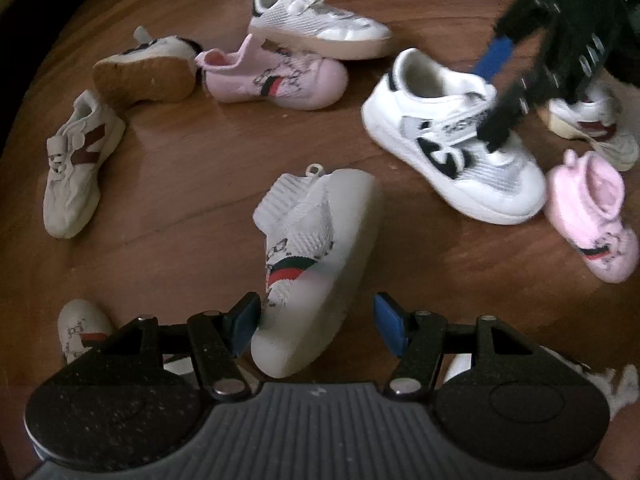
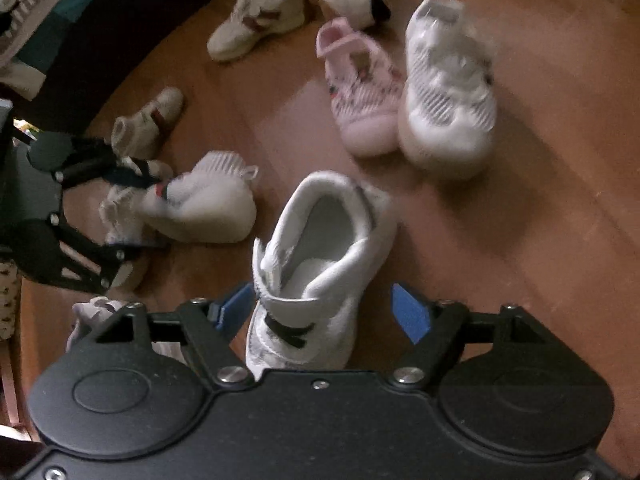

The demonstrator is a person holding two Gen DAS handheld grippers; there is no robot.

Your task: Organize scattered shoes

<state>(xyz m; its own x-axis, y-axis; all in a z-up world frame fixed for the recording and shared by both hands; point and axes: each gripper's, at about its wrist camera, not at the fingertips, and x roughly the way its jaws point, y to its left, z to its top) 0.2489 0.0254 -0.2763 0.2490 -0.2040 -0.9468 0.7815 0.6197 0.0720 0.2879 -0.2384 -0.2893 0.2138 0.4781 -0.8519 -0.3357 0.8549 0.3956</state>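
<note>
A white knit sock-shoe (image 1: 316,248) with a red and green stripe lies on its side on the wooden floor (image 1: 200,208), between the fingers of my left gripper (image 1: 317,326). The left pad is at its upper; the right pad stands apart from the sole, so the jaws are open. My right gripper (image 2: 324,310) is open around a white sneaker (image 2: 320,264) with black marks and a strap; a clear gap shows at the right pad. The left wrist view shows the same sneaker (image 1: 452,140) upright under the right gripper (image 1: 490,104).
Scattered around are a pink sock-shoe (image 1: 276,80), a white strap sneaker (image 1: 316,24), an overturned shoe with a tan sole (image 1: 144,76), a beige sneaker with maroon marks (image 1: 76,164), and a second pink shoe (image 1: 592,220). Dark furniture (image 2: 100,40) edges the floor.
</note>
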